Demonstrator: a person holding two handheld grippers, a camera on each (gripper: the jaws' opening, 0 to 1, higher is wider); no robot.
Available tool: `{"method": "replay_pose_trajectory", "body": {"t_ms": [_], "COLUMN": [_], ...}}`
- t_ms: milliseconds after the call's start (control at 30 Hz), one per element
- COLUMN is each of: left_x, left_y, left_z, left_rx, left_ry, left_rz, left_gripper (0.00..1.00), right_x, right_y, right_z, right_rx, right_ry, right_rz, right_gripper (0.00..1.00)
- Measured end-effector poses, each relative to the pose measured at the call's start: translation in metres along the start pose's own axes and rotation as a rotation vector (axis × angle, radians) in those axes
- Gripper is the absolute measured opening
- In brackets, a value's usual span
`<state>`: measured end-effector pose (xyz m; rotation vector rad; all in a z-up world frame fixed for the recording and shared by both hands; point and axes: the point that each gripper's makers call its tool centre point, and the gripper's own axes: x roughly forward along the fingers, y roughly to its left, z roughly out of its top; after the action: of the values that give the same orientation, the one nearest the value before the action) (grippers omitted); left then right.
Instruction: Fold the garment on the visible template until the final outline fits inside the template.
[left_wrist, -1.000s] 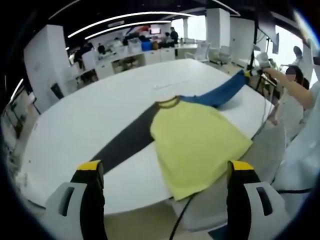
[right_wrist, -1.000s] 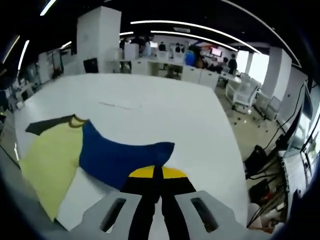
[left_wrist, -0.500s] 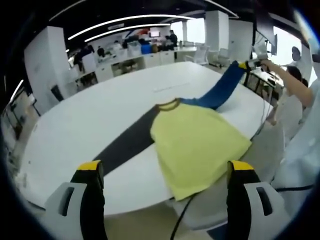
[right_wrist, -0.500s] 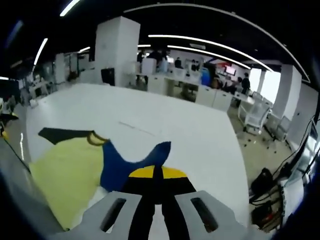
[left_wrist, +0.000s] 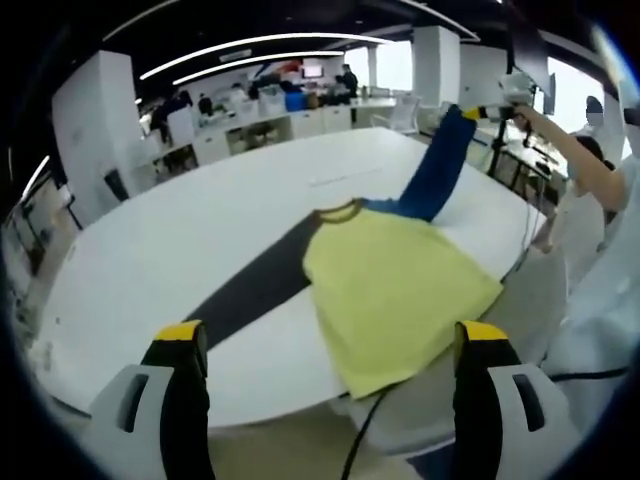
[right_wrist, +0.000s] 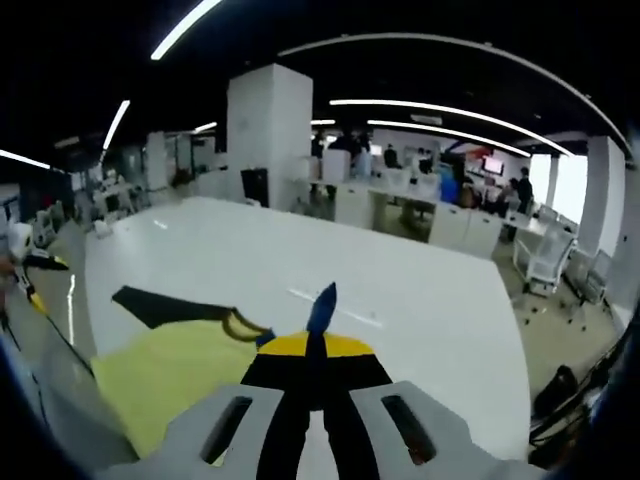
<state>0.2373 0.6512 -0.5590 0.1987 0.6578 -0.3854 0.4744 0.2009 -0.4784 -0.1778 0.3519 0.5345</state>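
**Right gripper lifts the blue sleeve**

Right gripper (right_wrist: 313, 375) has its jaws closed on the blue sleeve (left_wrist: 436, 170), raised off the white counter (left_wrist: 200, 230). The yellow garment (left_wrist: 395, 285) lies flat, its hem seemingly overhanging the near edge. Left gripper (left_wrist: 328, 400) hangs wide open, empty.

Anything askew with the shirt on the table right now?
Yes. The shirt's yellow body hangs over the near edge of the white table instead of lying flat. Its blue sleeve is lifted off the table, pinched in the right hand-held gripper. The dark sleeve lies flat. No template outline is visible.
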Motion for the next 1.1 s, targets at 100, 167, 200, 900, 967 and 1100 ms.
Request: {"method": "replay_pose_trajectory", "body": {"t_ms": [100, 167, 200, 900, 967, 1100], "left_x": [-0.001, -0.001, -0.001, -0.006, -0.007, -0.007], "left_y": [0.002, 0.003, 0.003, 0.011, 0.012, 0.012], "left_z": [-0.001, -0.002, -0.002, -0.01, -0.011, -0.012], "left_rx": [-0.005, -0.008, -0.008, -0.02, -0.022, -0.026], "left_ry": [-0.003, -0.003, -0.003, 0.001, 0.003, 0.002], "left_rz": [0.004, 0.004, 0.003, 0.005, 0.008, 0.007], "left_gripper": [1.0, 1.0, 1.0, 1.0, 1.0, 1.0], "right_x": [0.008, 0.014, 0.018, 0.085, 0.093, 0.104], "right_y": [0.01, 0.019, 0.023, 0.1, 0.109, 0.119], "right_z": [0.008, 0.013, 0.015, 0.043, 0.046, 0.047], "right_rx": [-0.004, -0.012, -0.006, 0.05, 0.069, 0.074], "right_ry": [-0.01, -0.015, -0.017, -0.057, -0.064, -0.063], "right_rz": [0.028, 0.046, 0.061, 0.249, 0.274, 0.287], "right_gripper": [0.03, 0.03, 0.03, 0.03, 0.03, 0.03]}}
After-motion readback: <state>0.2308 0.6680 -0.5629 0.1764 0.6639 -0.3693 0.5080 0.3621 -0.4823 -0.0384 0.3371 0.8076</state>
